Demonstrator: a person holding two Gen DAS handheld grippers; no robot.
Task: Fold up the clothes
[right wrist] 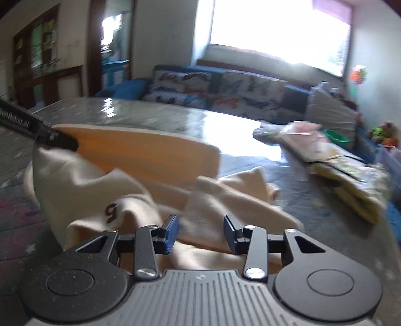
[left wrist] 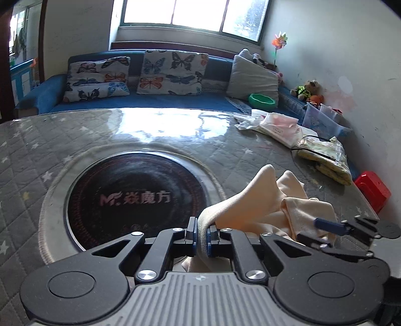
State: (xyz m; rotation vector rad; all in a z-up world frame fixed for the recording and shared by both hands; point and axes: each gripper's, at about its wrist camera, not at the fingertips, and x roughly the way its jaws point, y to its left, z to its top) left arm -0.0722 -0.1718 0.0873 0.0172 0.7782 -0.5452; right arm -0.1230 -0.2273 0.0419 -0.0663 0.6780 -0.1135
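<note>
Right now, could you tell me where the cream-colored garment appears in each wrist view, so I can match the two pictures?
Left wrist view: the cream garment sits lower right of centre, pinched by the left gripper, rising beside the black round cooktop.
Right wrist view: it fills the lower centre, under the open right gripper.
Shared landmark: the butterfly-print cushions on the blue sofa.

Bright wide window (left wrist: 193, 15) at 12 o'clock, long blue fabric sofa (left wrist: 160, 100) with butterfly-print cushions (left wrist: 173, 72) underneath, scuffed white wall (left wrist: 338, 62) at 2 o'clock.
</note>
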